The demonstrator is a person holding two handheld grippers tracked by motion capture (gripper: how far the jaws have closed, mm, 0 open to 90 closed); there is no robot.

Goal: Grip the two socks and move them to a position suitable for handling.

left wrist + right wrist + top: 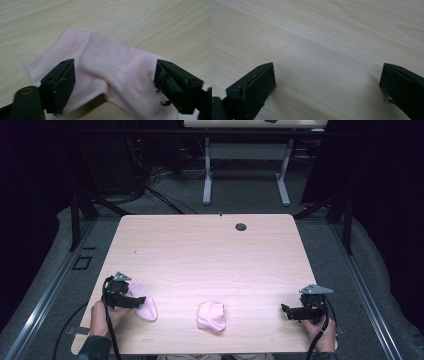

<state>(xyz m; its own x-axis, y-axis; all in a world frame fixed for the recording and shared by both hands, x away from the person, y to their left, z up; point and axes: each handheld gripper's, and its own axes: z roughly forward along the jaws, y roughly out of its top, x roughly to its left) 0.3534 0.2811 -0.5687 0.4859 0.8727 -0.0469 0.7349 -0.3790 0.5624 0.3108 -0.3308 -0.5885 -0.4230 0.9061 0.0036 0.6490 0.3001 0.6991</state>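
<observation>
With the left gripper (113, 82) spread wide over the pink sock (105, 67), only a thin fold may be caught; the right gripper (327, 85) is held wide, empty.

light: even overhead, pale wood-grain tabletop (210, 255) bright, surrounding floor and curtains near black | shadows: soft, short, under crumpled pink sock (112, 72) and black jaws | glare: mild sheen on the wood in right gripper view | focus: high view low-res and soft; near jaws slightly blurred in both gripper views
</observation>
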